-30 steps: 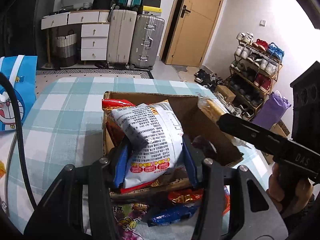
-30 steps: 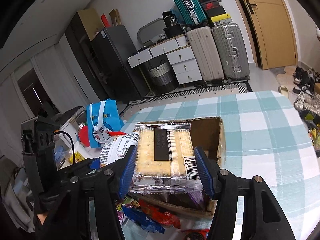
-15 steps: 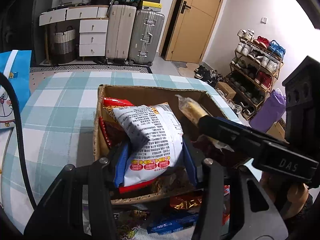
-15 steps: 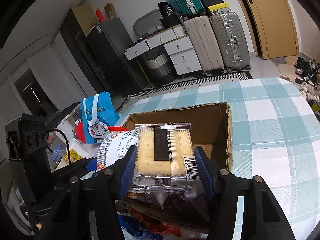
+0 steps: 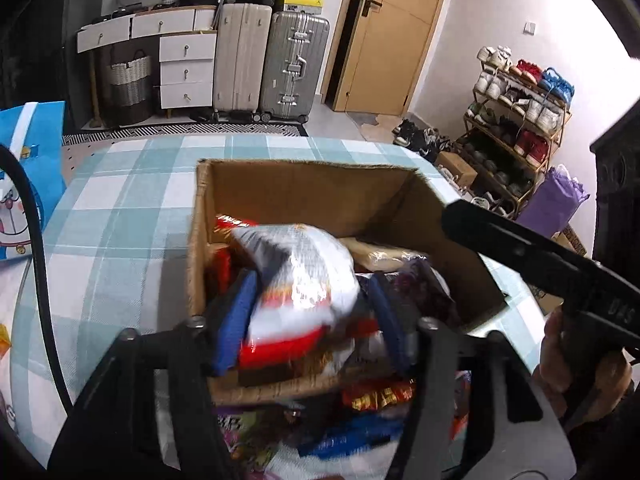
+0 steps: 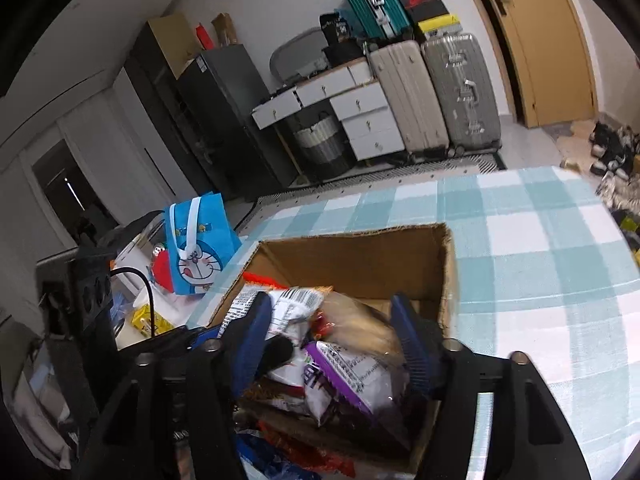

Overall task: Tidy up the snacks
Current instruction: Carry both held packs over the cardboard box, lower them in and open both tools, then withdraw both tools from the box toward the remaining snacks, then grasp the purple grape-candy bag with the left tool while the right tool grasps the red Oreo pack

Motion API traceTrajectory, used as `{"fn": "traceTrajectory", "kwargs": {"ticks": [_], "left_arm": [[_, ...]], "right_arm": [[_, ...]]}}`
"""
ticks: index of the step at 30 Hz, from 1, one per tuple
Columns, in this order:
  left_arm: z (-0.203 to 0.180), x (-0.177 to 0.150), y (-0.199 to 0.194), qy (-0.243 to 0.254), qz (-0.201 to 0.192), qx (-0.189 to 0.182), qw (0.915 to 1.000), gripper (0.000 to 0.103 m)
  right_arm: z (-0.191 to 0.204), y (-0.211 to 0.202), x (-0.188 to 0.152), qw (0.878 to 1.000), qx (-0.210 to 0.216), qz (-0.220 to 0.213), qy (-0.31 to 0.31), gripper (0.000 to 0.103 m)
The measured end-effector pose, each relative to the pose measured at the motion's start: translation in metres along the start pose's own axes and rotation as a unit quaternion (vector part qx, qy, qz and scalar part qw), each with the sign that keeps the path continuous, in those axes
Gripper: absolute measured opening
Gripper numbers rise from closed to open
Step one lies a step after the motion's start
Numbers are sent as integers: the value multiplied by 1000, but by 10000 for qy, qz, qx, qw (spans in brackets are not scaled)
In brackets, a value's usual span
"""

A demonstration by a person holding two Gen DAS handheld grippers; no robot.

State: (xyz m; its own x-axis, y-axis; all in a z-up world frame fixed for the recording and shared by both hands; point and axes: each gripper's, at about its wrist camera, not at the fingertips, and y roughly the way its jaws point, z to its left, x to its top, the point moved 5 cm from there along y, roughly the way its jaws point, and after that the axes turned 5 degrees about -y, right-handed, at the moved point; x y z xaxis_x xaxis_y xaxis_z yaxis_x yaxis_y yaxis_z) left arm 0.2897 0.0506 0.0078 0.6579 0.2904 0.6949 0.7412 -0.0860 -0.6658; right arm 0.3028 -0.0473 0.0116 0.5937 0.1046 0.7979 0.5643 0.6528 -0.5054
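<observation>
An open cardboard box (image 5: 304,188) stands on the checked tablecloth and holds several snack packs. My left gripper (image 5: 310,316) is down inside the box, its blue pads around a white and red snack bag (image 5: 304,276), blurred by motion. My right gripper (image 6: 332,340) hangs over the box (image 6: 360,252) with its jaws spread. The clear cracker pack (image 6: 352,316) lies loose in the box between them, on a purple and white pack (image 6: 344,376). The cracker pack also shows in the left wrist view (image 5: 380,254).
More snack packs (image 5: 372,396) lie on the table in front of the box. A blue cartoon gift bag (image 6: 198,240) stands left of the table. Suitcases (image 5: 272,64), drawers and a shoe rack (image 5: 516,120) stand behind. The right gripper's body (image 5: 560,272) reaches across at the right.
Both grippers dropped down into the box. The right gripper opened and let the cracker pack fall into it. The left gripper lowered the white bag among the other packs.
</observation>
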Motion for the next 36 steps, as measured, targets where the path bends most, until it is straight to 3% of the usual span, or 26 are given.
{"fn": "traceTrajectory", "kwargs": {"ticks": [2,4,5,6,18,27,36], "left_arm": [[0,-1,-14,-39,-110,-92,9999,87],[0,-5,-28,-67,-148,-121,9998,95],[3,-8,-34,-97,-185,13,9998,102],[4,-11,-41,-111,-245,78,9996,102],[31,-72,-84,-248,-237,233,9991,102],[39,-97,-73,-193,-28,380,9991,102],[46,-102,-55,-315,228,433,9983,102]], "right_arm": [[0,-10,-1,9999,-87,-58,-105,77],[0,-20,-4,9998,-51,-29,-173,86],[0,-25,-6,9999,14,8,-162,96],[-1,-29,-8,9999,68,30,-131,101],[-1,-66,-61,9980,-283,379,-410,102],[3,-54,-111,9927,-461,875,-696,102],[-4,-44,-127,9909,-470,1085,-639,102]]}}
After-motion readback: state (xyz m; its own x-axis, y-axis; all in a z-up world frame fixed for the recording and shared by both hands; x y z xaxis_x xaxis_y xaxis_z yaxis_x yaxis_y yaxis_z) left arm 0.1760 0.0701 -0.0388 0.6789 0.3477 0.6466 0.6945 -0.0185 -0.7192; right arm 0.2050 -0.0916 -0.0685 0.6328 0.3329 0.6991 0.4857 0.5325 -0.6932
